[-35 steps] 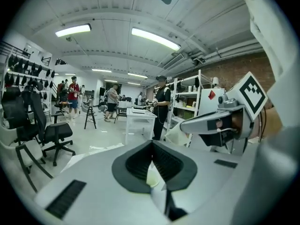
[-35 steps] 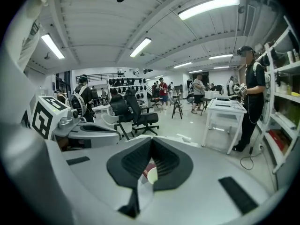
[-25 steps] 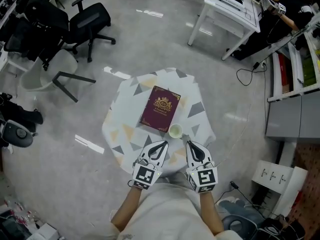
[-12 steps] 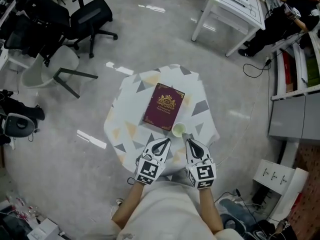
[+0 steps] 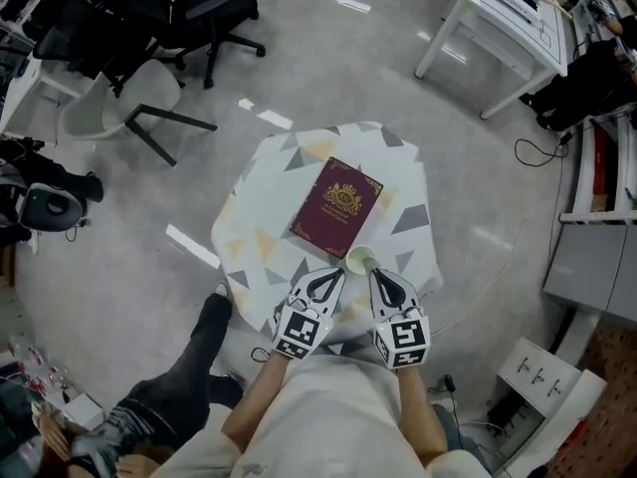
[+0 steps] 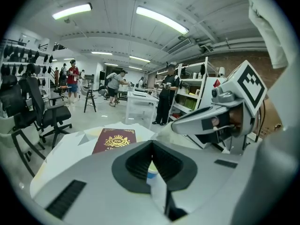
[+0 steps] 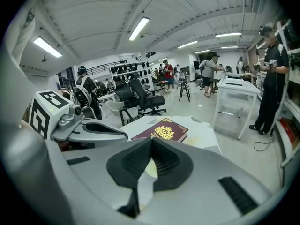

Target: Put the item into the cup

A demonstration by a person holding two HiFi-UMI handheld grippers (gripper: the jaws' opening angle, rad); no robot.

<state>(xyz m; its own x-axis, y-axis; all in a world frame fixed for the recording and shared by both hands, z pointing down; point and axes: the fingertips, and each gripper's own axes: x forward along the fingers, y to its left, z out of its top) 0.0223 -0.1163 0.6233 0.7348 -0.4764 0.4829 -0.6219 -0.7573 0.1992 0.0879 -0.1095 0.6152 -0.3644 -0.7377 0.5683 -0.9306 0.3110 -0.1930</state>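
Occupying the frame's centre, the tabletop [image 5: 261, 195] carries a maroon book [image 5: 337, 207], its long axis running upper right to lower left. Below it, the left tongs [image 5: 334, 273] and right tongs [image 5: 377, 275] are both closed and empty. The cup [image 5: 359, 260] stands just above the right tips, at the book's lower corner. No item for it is discernible.

Maroon book [image 5: 337, 207] lies mid-worktop [image 5: 261, 197] — cup [image 5: 359, 260] just beside its near-right corner, left claw [image 5: 324, 279] and right claw [image 5: 383, 279] just nearer.
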